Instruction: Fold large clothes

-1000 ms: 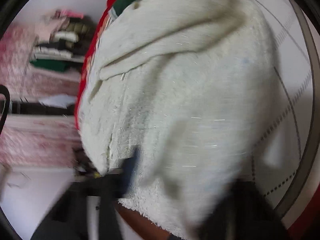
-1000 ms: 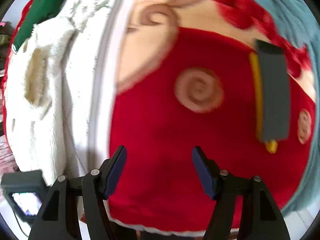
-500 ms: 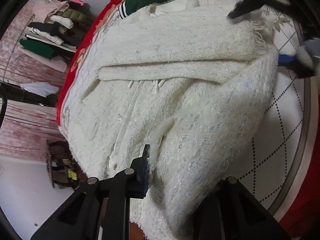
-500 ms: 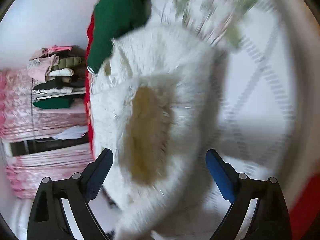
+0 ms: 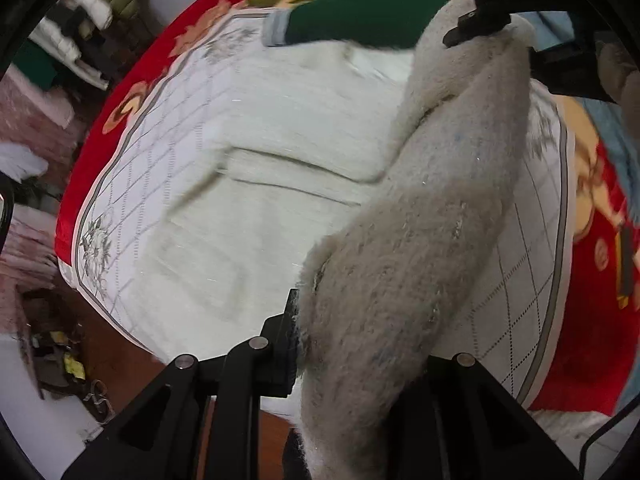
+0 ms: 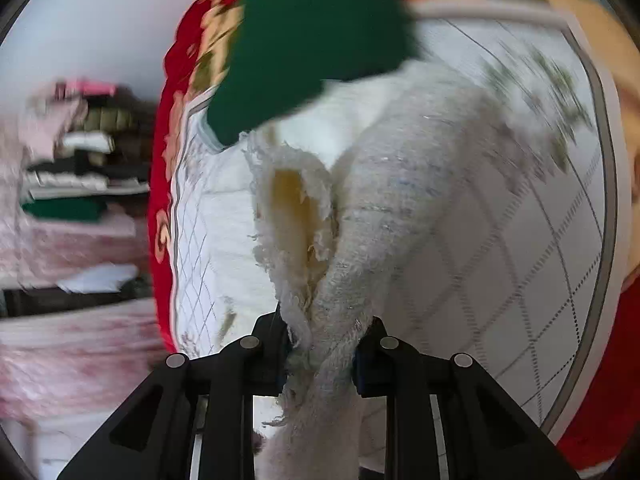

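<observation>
A large fluffy white garment [image 5: 256,200] lies spread on a bed with a white quilted cover. My left gripper [image 5: 352,344] is shut on one edge of it, and a thick raised fold [image 5: 432,240] runs from its jaws up to my right gripper [image 5: 480,28] at the top right. In the right wrist view, my right gripper [image 6: 324,352] is shut on the white garment [image 6: 360,220] near a frayed opening with a yellowish lining [image 6: 292,200]. The held edge is lifted above the bed.
A folded green garment [image 5: 360,20] lies at the far end of the bed; it also shows in the right wrist view [image 6: 312,48]. The bed cover has a red floral border [image 5: 132,92]. Stacked clothes on shelves [image 6: 76,152] stand at the left. A brown floor [image 5: 120,360] lies below the bed edge.
My right gripper has closed on the garment near the frayed opening. Both grippers have lifted the garment's edge into a raised fold above the bed.
</observation>
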Demonstrator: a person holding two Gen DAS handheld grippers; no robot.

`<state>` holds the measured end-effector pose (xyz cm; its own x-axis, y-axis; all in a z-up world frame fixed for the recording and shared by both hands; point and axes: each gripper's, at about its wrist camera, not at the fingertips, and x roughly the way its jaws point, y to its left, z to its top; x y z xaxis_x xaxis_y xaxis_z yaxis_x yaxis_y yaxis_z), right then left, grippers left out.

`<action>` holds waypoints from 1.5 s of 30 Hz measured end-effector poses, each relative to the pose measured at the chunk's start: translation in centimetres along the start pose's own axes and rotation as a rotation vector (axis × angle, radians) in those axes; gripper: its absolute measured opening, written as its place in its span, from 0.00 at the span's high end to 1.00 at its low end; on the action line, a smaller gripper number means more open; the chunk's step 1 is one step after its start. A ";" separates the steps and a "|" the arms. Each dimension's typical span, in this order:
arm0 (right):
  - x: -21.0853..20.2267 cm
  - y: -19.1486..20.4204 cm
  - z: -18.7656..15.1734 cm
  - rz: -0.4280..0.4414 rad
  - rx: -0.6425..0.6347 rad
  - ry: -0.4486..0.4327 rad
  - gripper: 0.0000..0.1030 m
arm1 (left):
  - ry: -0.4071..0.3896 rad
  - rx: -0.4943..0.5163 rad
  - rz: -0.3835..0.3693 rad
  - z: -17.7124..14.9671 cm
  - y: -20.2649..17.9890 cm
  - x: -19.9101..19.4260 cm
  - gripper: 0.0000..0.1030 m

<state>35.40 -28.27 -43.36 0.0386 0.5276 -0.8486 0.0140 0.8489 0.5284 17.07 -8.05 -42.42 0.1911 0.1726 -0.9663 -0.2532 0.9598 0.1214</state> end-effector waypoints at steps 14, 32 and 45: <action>23.4 21.6 3.0 -0.317 -0.173 0.194 0.56 | 0.124 -0.375 0.022 1.5 25.2 12.0 0.45; 13.4 -3.9 6.0 0.013 0.119 0.074 0.25 | 0.131 -0.617 0.036 0.5 27.6 11.8 0.10; 6.9 -8.0 -2.1 0.115 0.324 -0.105 0.64 | 0.085 -0.595 0.119 2.0 25.8 8.3 0.10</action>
<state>33.47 -31.35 -53.53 0.1606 0.5990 -0.7845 0.3187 0.7207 0.6156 14.05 18.59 -46.82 0.0591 0.2292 -0.9716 -0.7591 0.6423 0.1054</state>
